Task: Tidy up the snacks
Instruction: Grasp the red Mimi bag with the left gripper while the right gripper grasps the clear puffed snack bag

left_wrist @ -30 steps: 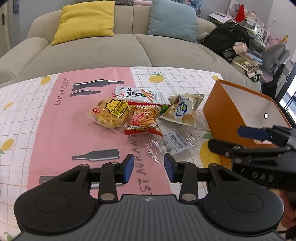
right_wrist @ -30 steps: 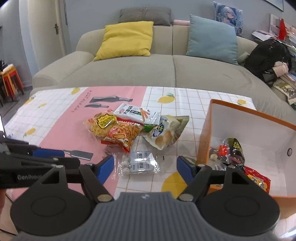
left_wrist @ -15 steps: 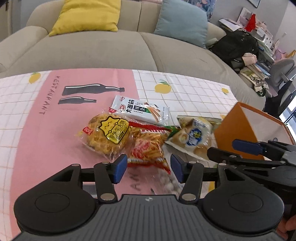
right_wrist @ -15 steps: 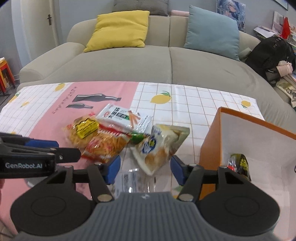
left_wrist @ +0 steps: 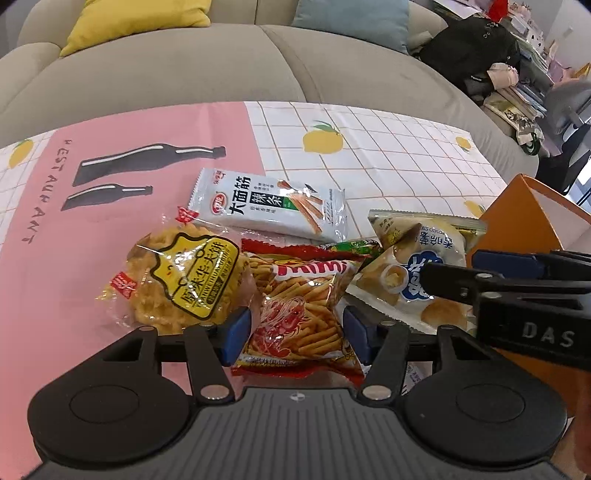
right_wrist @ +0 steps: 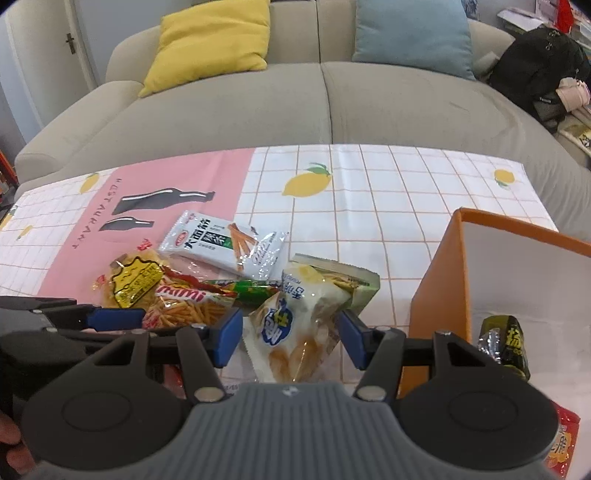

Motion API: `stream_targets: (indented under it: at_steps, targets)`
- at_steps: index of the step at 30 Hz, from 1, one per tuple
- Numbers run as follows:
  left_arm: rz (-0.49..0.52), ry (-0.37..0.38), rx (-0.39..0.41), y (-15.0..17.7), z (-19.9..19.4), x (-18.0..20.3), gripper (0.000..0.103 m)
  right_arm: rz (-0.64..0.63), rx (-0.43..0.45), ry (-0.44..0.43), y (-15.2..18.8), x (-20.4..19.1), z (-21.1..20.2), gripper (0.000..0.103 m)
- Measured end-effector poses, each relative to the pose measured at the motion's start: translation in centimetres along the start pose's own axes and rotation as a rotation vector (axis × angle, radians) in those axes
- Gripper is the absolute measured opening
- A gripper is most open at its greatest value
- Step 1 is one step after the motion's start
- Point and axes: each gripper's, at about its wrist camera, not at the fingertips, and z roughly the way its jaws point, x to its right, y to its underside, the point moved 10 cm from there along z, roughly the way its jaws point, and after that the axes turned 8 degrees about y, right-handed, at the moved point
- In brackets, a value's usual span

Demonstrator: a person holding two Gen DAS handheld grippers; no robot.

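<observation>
A grey sofa [right_wrist: 325, 96] filled the background, with a yellow cushion [right_wrist: 210, 40] and a blue cushion [right_wrist: 413, 33] leaning on its back. In front of it the worktop [right_wrist: 406, 192] was covered by a cloth of pink panel and white grid with lemons. At the right side of the worktop stood an orange box [right_wrist: 439, 295], open at the top, white inside, with a dark packet [right_wrist: 506, 343] lying in it and a red packet [right_wrist: 561, 443] nearer the camera. The loose snacks lay bunched on the cloth to the left of the box. The left tool [left_wrist: 295, 332] hung low over them, its jaws apart with the red bag of shrimp sticks [left_wrist: 299, 314] between the blue pads; whether the pads touched the bag could not be told. The right tool [right_wrist: 291, 338] was likewise apart, straddling the white bag of potato snacks [right_wrist: 295, 332], whose upper end rested just beside the box; its pads did not press on it. A round yellow cracker pack [left_wrist: 181, 280] lay touching the left side of the shrimp sticks, and a flat white packet with green label [left_wrist: 266, 206] lay behind both, its near edge overlapped by them.
</observation>
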Motion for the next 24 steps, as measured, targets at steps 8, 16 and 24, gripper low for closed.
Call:
stream_targets:
  at_steps: [8,16,24]
  targets:
    - [-0.052,0.0,-0.01,0.2,0.7,-0.8,0.059,0.033,-0.064,0.075,0.4,0.4,2.7,0.058]
    - [-0.069,-0.016,-0.017,0.7,1.0,-0.6,0.052,0.091,-0.11,0.055,0.9,0.2,4.4,0.059]
    - [-0.069,-0.039,-0.006,0.7,0.9,-0.4,0.048,0.111,-0.111,0.042,1.3,0.1,4.7,0.046]
